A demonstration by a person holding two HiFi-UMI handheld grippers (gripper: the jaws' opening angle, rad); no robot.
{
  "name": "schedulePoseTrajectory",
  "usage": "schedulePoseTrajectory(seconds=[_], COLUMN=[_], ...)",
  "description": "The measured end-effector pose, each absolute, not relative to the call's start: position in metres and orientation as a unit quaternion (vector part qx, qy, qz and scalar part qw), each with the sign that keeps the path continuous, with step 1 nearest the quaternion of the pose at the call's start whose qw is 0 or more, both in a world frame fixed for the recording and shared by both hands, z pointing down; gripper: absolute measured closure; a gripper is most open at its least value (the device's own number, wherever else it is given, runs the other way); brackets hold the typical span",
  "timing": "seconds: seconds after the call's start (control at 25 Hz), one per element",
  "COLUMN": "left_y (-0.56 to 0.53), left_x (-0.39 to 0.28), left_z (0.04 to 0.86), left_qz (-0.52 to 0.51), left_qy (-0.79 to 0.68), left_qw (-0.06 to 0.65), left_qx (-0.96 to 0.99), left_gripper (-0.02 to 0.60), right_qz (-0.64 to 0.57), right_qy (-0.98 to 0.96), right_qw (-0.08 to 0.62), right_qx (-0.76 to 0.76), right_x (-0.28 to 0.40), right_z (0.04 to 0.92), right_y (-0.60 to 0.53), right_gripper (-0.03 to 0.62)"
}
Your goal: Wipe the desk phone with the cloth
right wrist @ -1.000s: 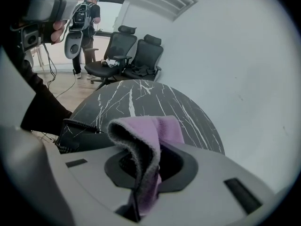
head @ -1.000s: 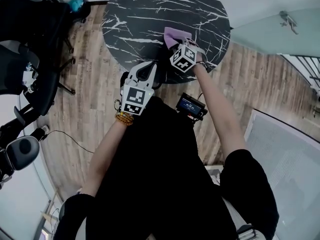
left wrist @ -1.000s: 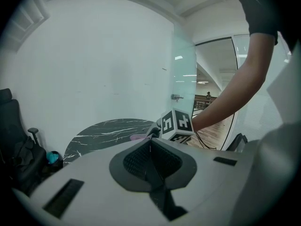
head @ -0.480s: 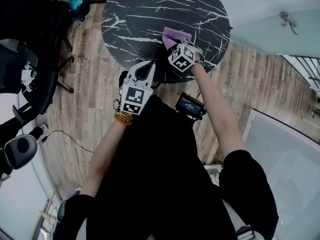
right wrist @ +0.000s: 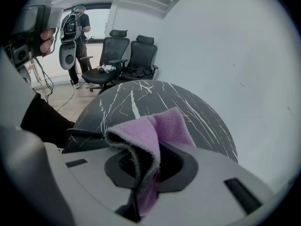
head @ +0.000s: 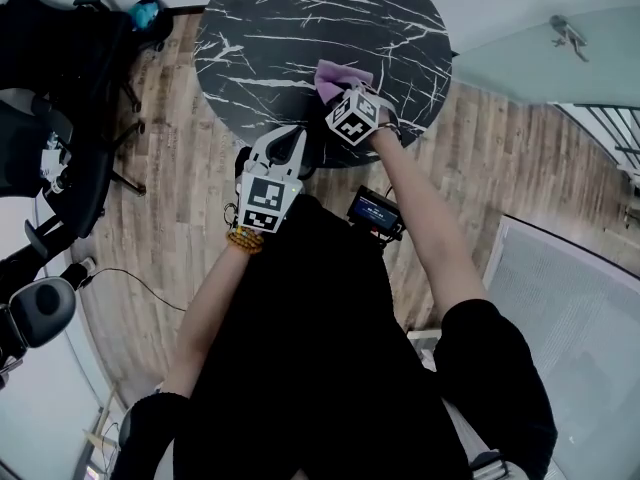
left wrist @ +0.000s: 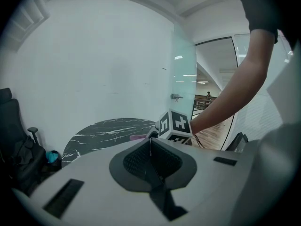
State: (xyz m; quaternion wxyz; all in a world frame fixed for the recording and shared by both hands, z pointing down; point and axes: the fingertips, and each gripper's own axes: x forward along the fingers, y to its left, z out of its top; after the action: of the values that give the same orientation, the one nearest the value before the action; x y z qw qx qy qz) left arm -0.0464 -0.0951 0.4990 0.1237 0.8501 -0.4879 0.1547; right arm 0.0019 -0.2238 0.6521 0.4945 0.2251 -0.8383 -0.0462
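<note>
My right gripper is shut on a purple cloth over the near side of the round black marble table. In the right gripper view the cloth bunches out of the shut jaws of the right gripper. A coiled black cord and a dark body beneath it, apparently the desk phone, lie just to its left, mostly hidden. My left gripper hovers at the table's near edge, shut on nothing. In the left gripper view the left gripper points at the right gripper's marker cube.
Black office chairs stand left of the table, seen also as chairs across the room. A person stands beyond them. A glass wall runs at the right. A cable lies on the wood floor.
Little differs. The right gripper with the cloth has edged slightly left over the table. The left gripper holds the same place.
</note>
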Motion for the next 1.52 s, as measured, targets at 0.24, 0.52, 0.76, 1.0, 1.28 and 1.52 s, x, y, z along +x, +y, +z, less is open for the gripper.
schedulePoseTrajectory(seconds=[0.24,0.52,0.76,1.0,1.28,1.52], left_y=[-0.094,-0.092,-0.089,-0.086,-0.083,-0.081], left_x=[-0.044,-0.042,-0.044,-0.04,-0.041,-0.044], left_z=[0.5,0.501,0.501,0.502,0.502,0.5], left_qz=[0.156,0.156,0.155,0.156,0.156,0.155], left_qy=[-0.485,-0.484,-0.488,-0.484,-0.482,-0.482], left_qw=[0.123,0.122,0.124,0.122,0.122,0.119], left_qx=[0.852,0.853,0.85,0.853,0.853,0.854], left_gripper=[0.561,0.561,0.561,0.561,0.561,0.561], right_qz=[-0.033,-0.026,-0.023,-0.013,-0.012,-0.01], right_qy=[-0.84,-0.841,-0.836,-0.838,-0.836,-0.833], right_qw=[0.494,0.496,0.504,0.504,0.51,0.517], right_qx=[0.222,0.215,0.214,0.209,0.203,0.199], right_x=[0.0,0.0,0.0,0.0,-0.002,-0.002], right_z=[0.657,0.664,0.67,0.674,0.678,0.683], right_y=[-0.211,-0.198,-0.192,-0.182,-0.172,-0.165], right_gripper=[0.536,0.536,0.535,0.536,0.535,0.536])
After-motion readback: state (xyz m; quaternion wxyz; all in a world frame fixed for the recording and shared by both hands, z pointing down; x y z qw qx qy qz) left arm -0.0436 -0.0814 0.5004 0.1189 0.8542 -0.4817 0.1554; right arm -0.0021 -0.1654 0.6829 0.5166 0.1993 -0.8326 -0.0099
